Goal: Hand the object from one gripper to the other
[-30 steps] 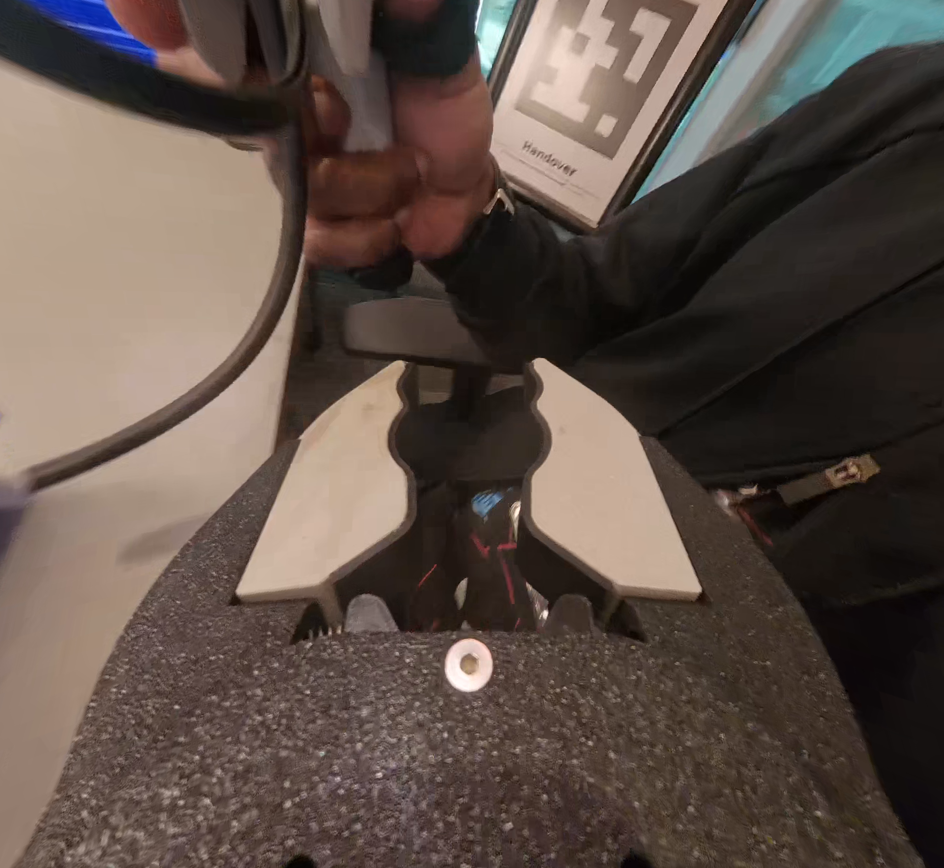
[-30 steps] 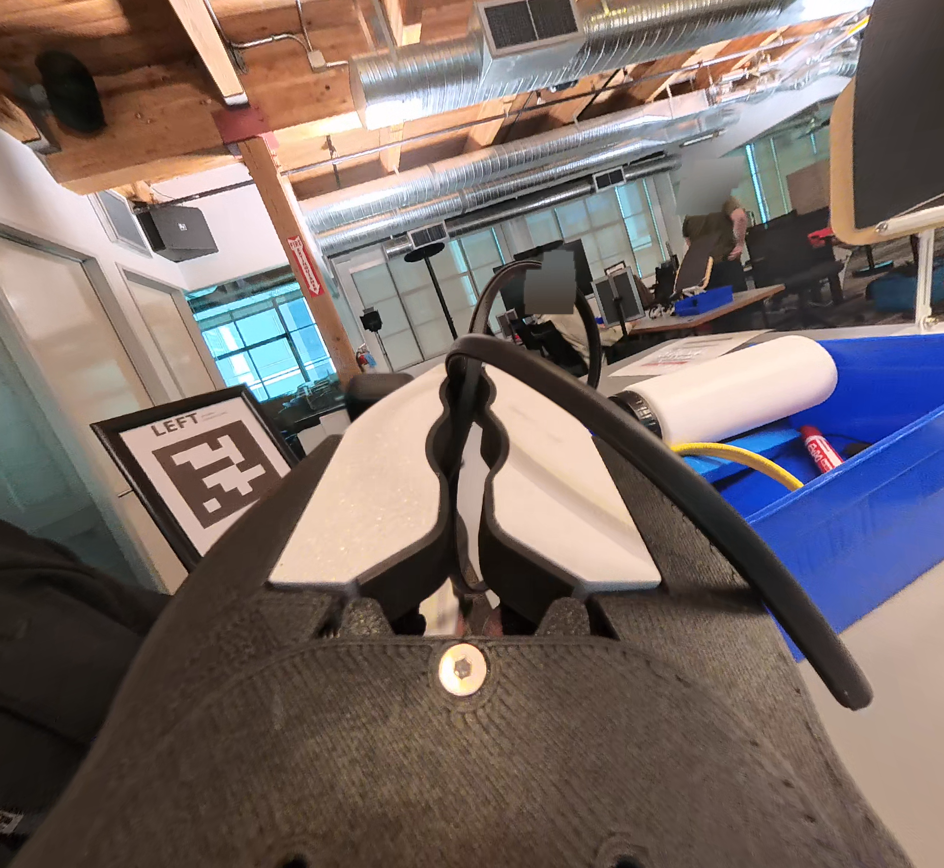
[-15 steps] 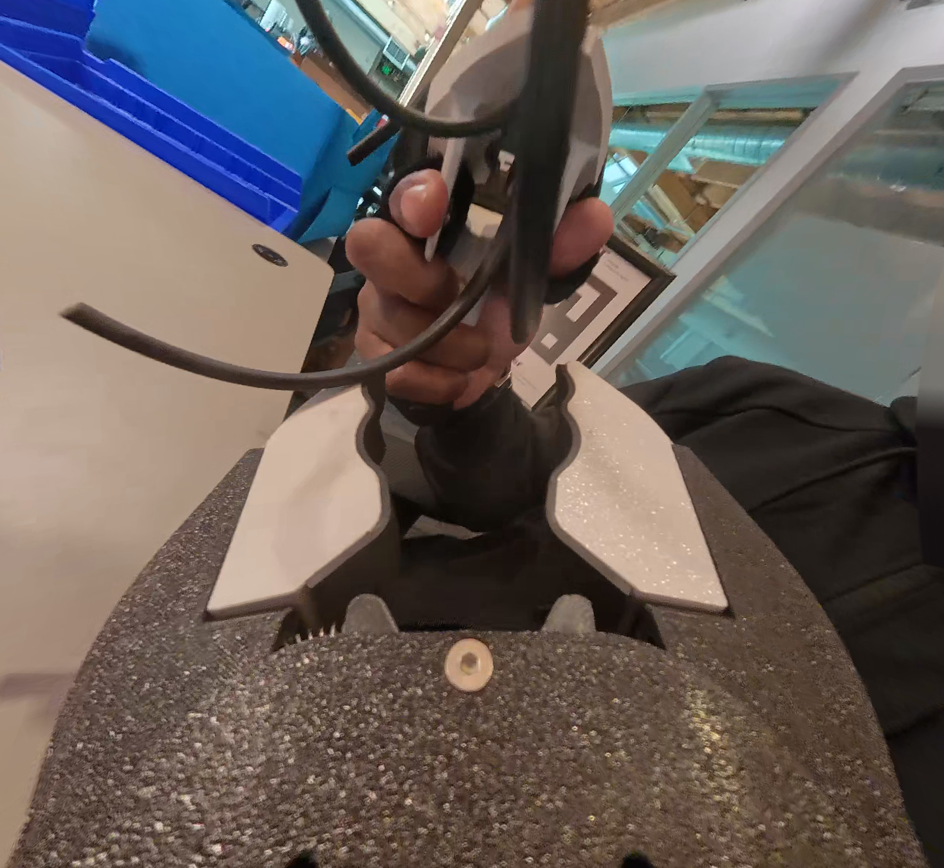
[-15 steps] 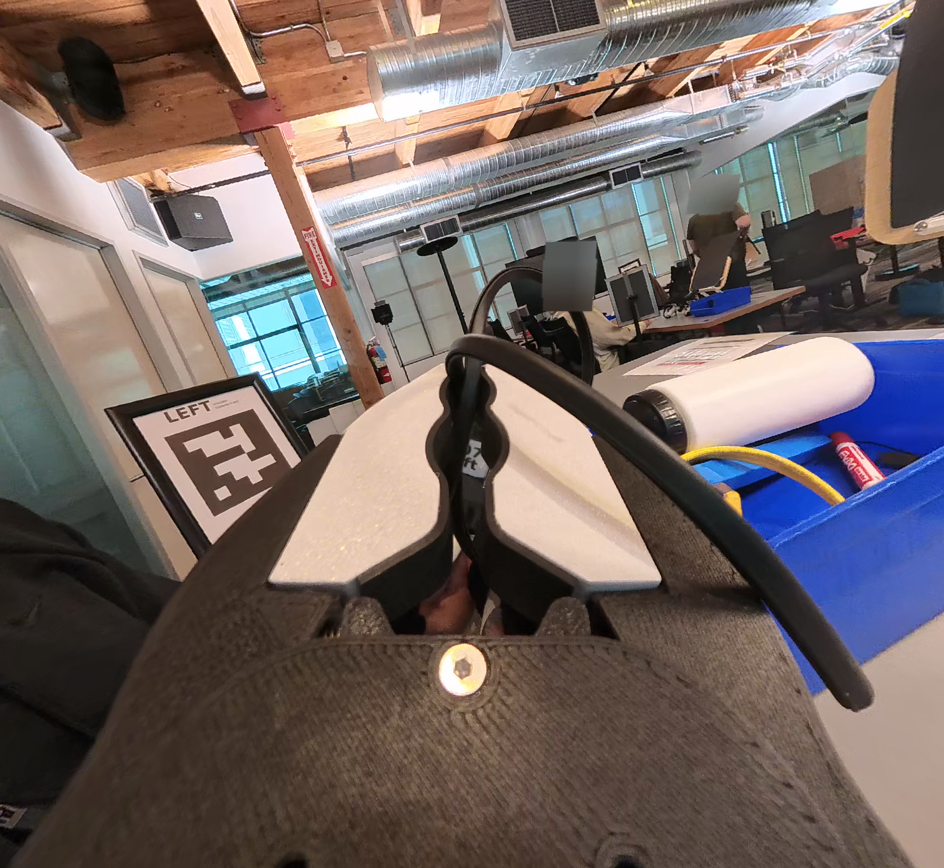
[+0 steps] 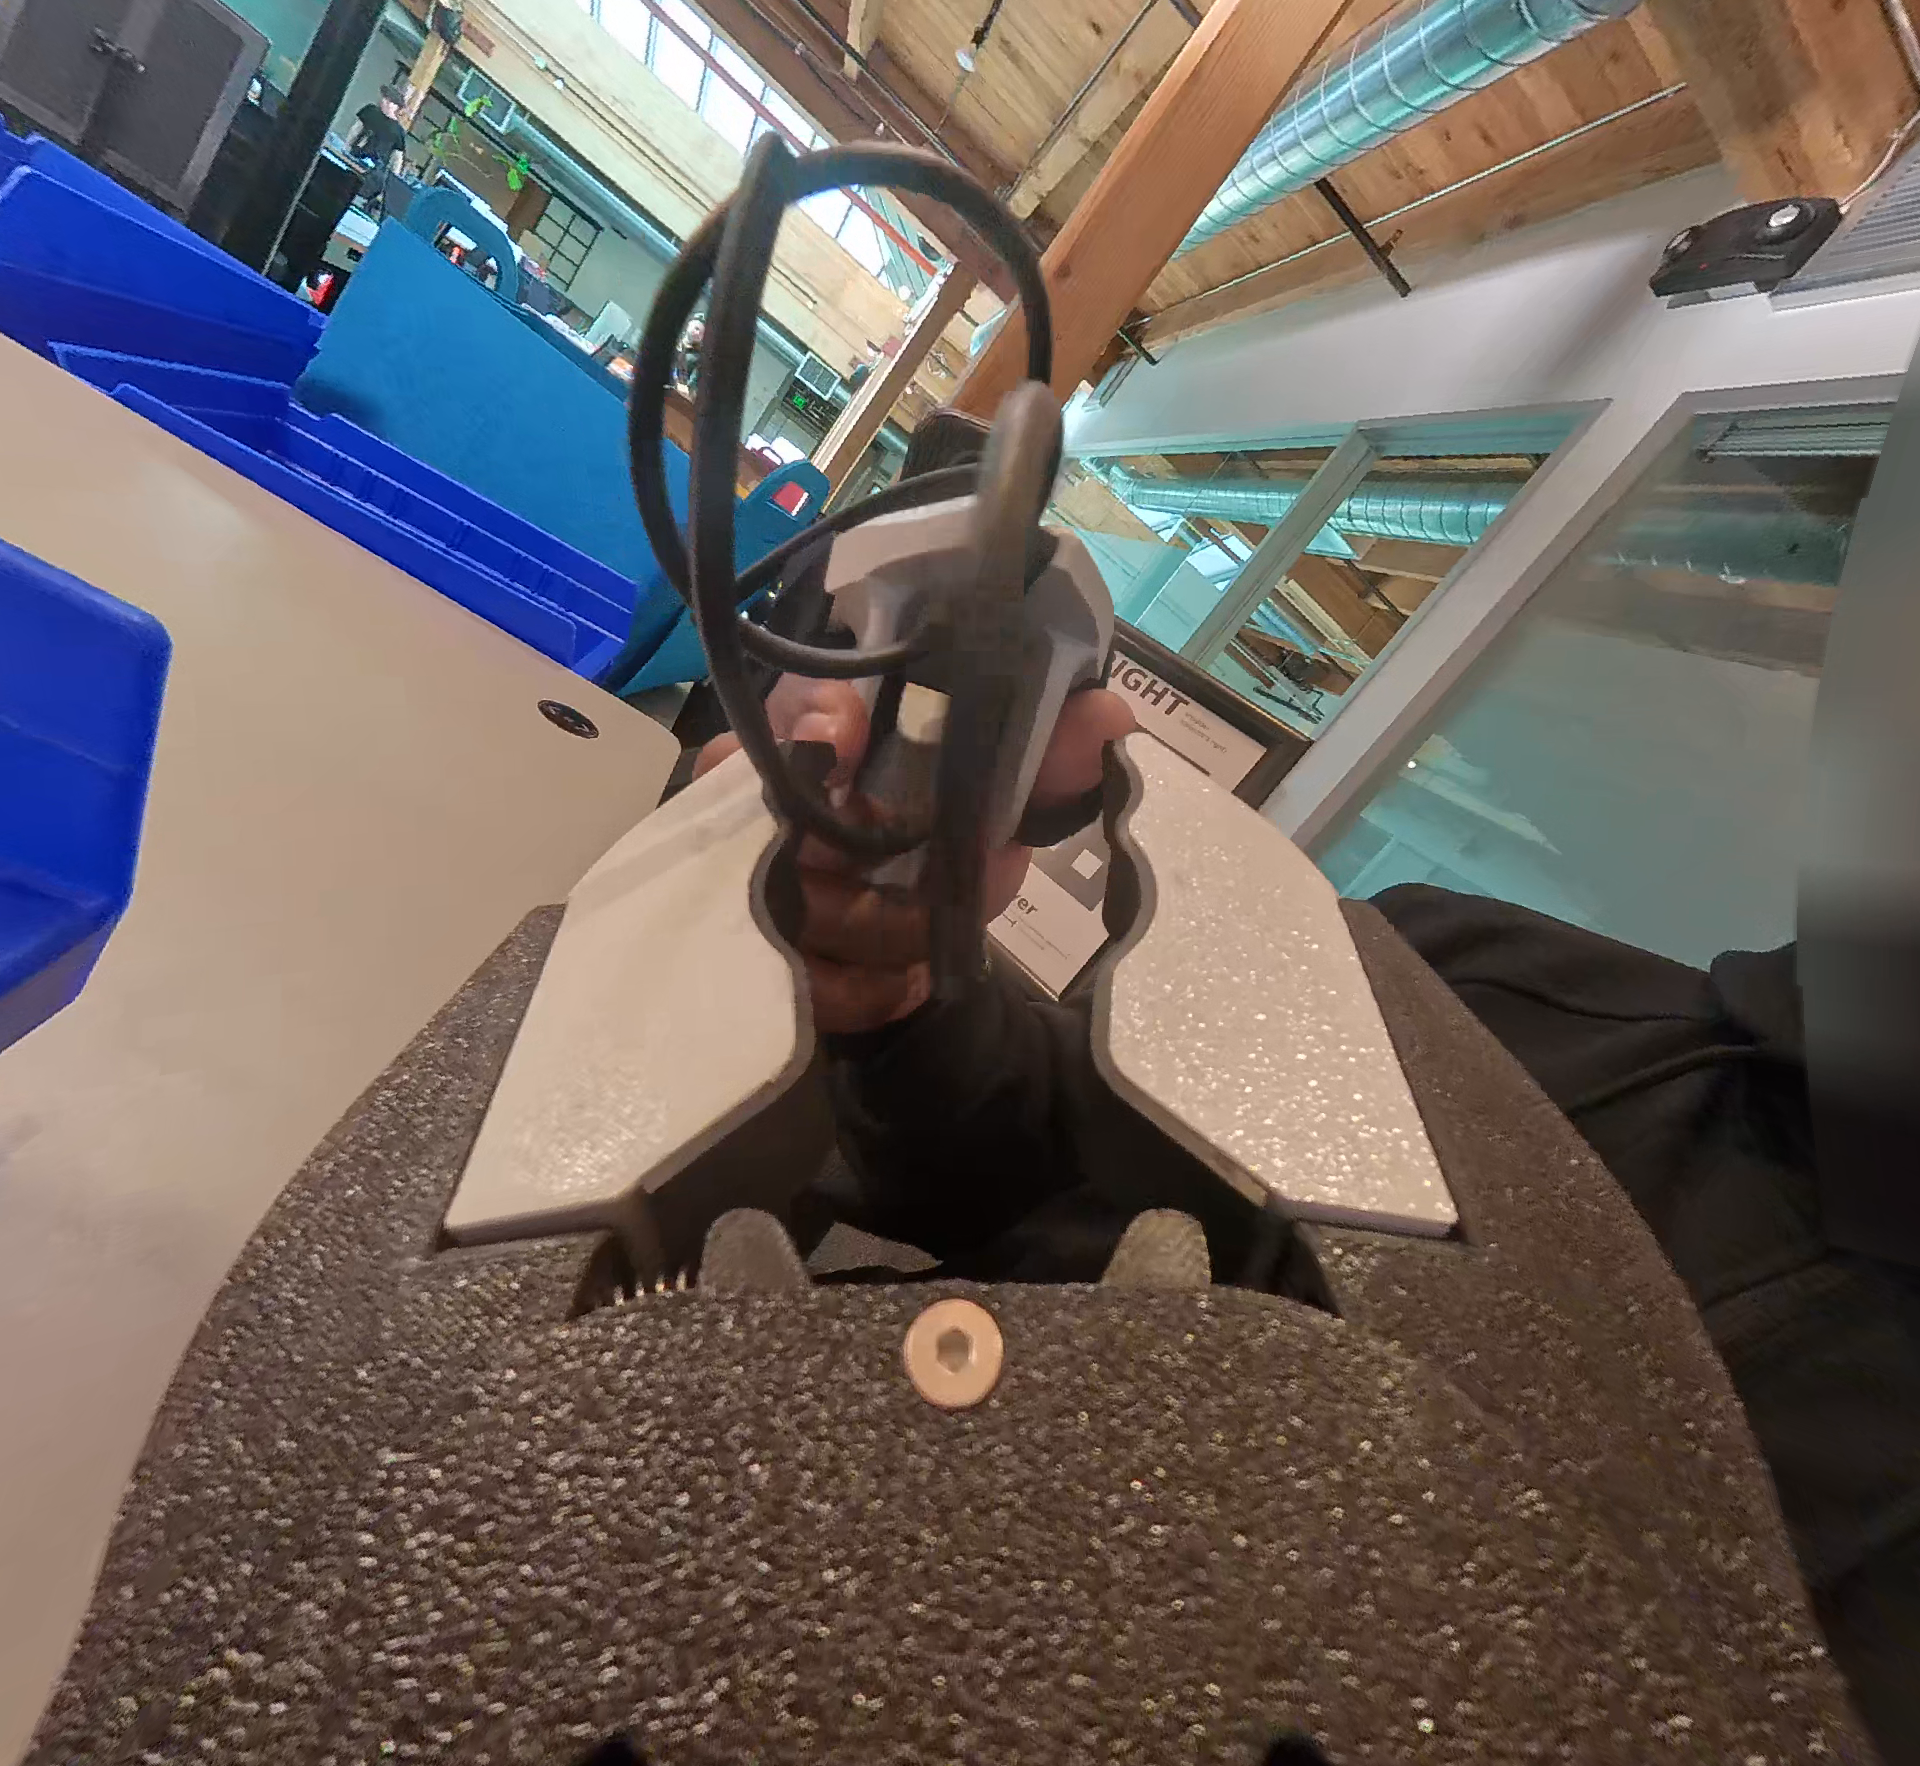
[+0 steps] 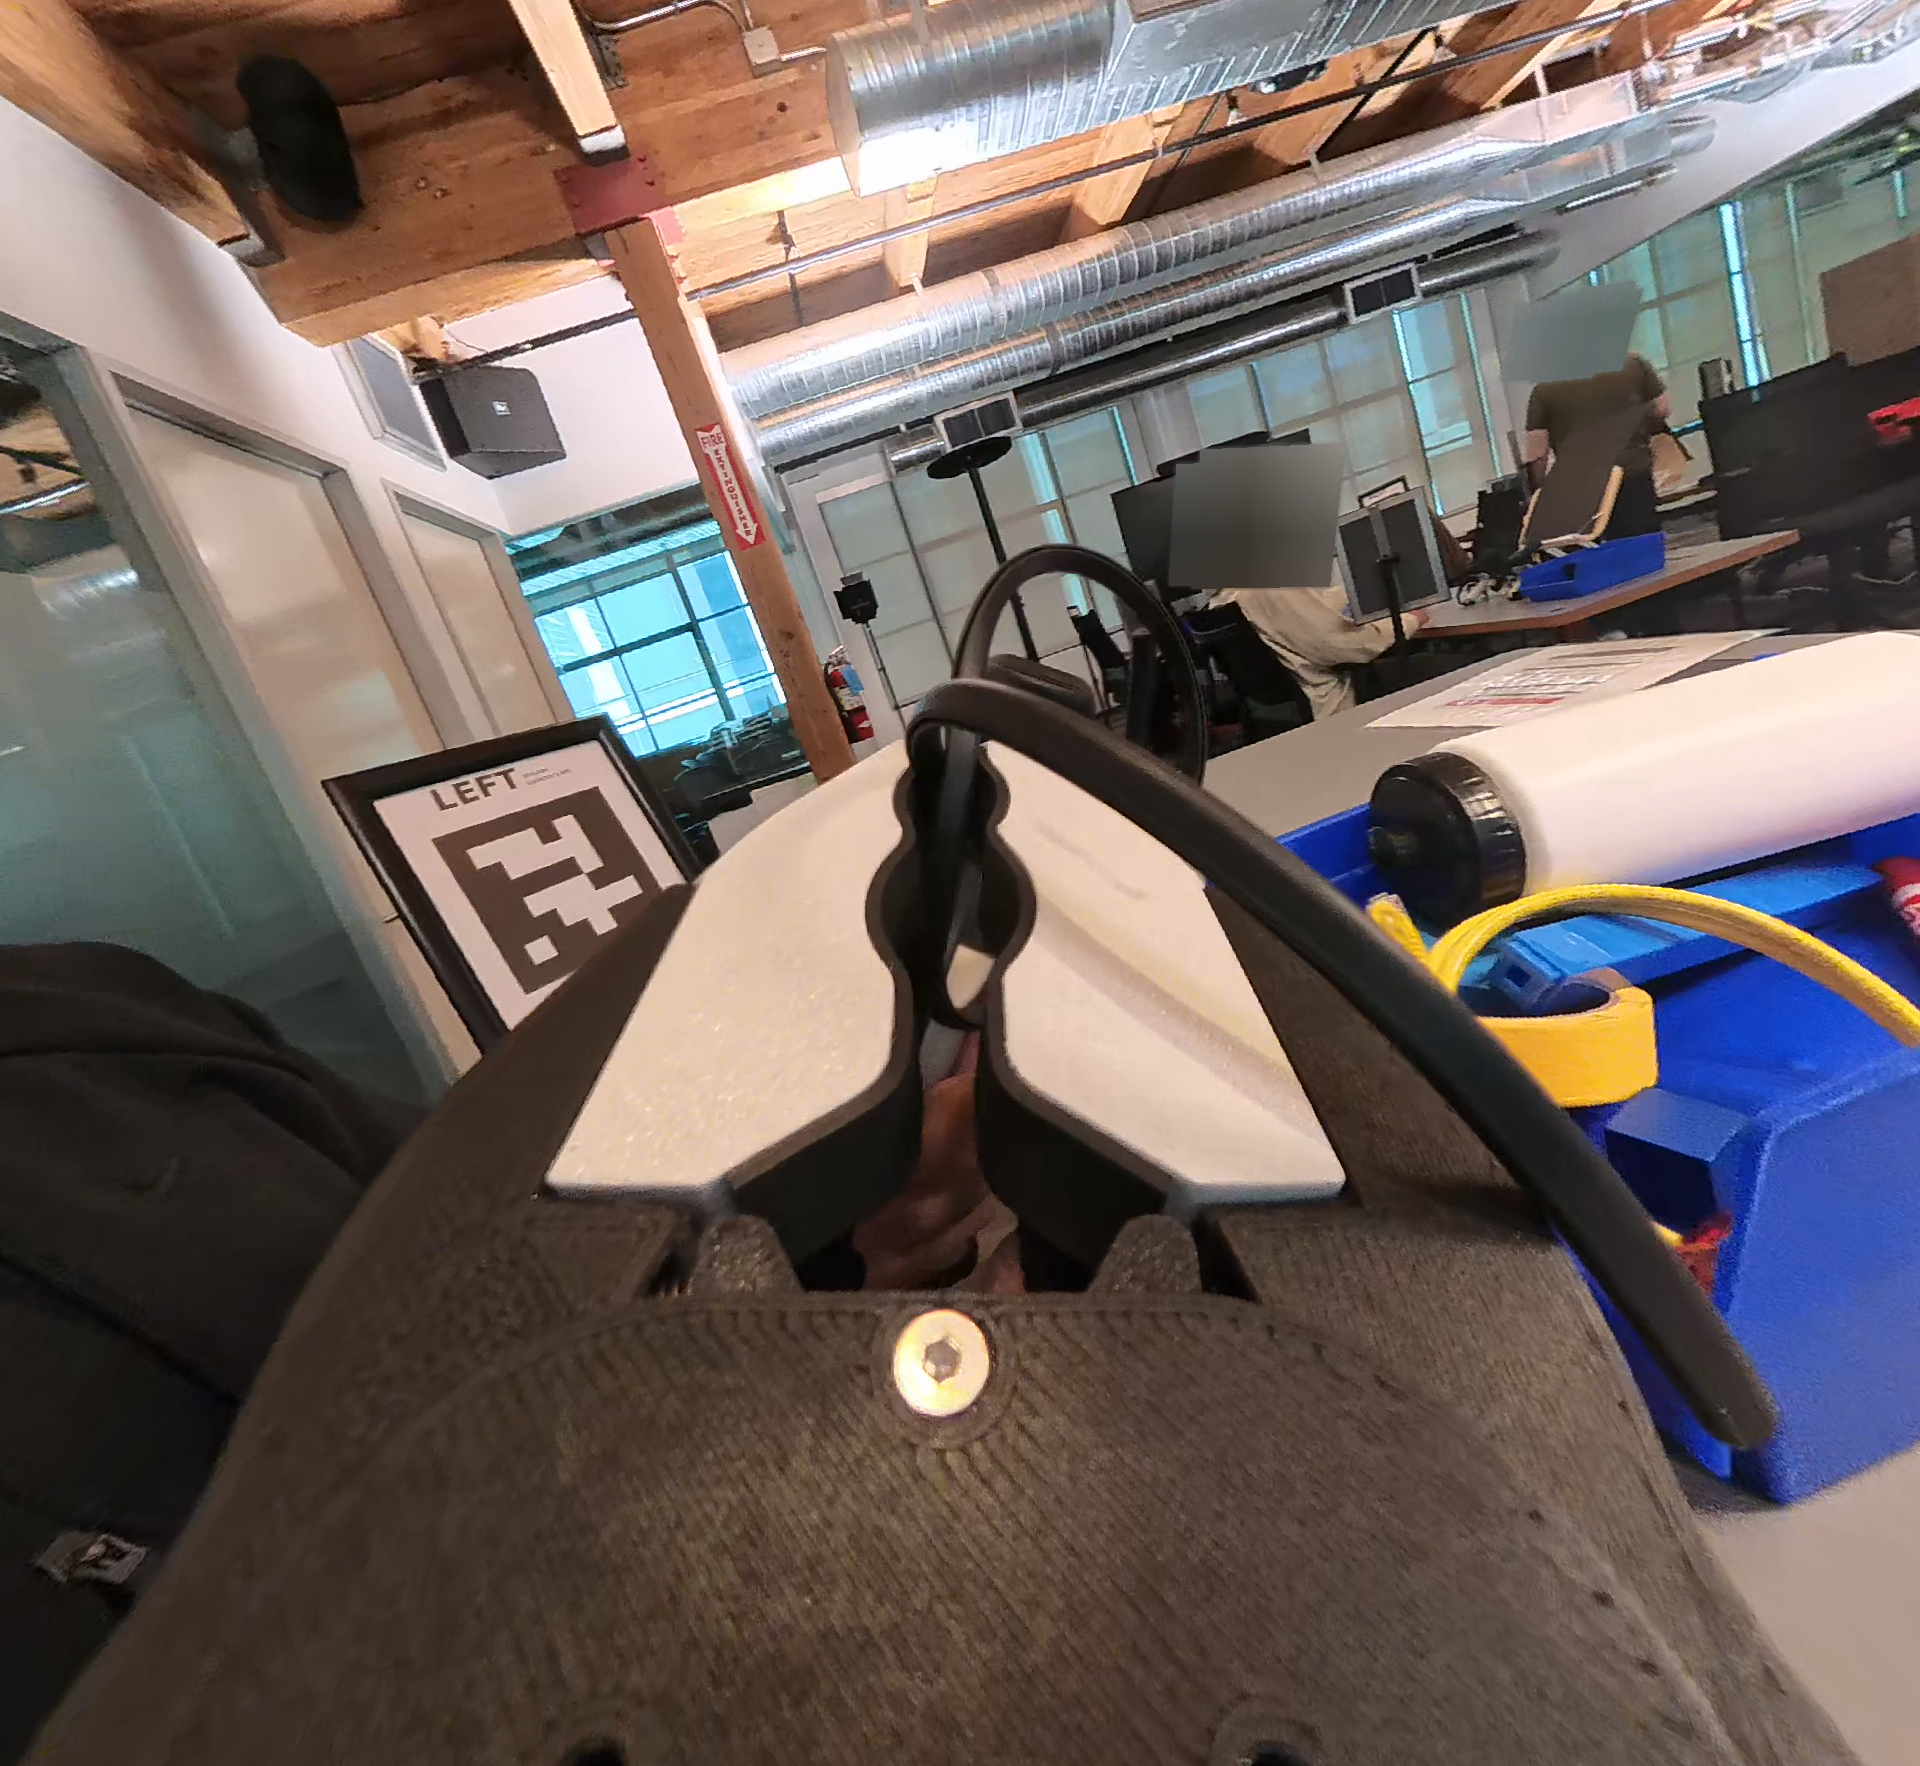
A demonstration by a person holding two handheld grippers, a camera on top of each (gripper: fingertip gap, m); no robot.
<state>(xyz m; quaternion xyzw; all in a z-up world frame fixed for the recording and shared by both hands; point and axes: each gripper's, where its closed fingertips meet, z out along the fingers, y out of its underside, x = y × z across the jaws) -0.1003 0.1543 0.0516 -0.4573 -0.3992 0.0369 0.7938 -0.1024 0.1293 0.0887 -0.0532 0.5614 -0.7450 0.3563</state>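
Black cable (image 6: 1351,968) sits pinched between the closed fingers of the right gripper (image 6: 951,812), one loop rising above the tips and a free end curving down past its right side; in the left wrist view the same cable (image 5: 717,511) coils in loops above the right gripper (image 5: 966,615), whose fingers point up toward the camera with a hand (image 5: 862,927) beneath. Left gripper (image 5: 945,812) stands open, its pale fingers spread wide on either side of the cable's lower strands, gripping nothing. Beside the right gripper a blue bin (image 6: 1818,1301) holds a yellow cable (image 6: 1704,927) and a white bottle (image 6: 1704,760); a framed marker sign (image 6: 540,875) stands to the left.
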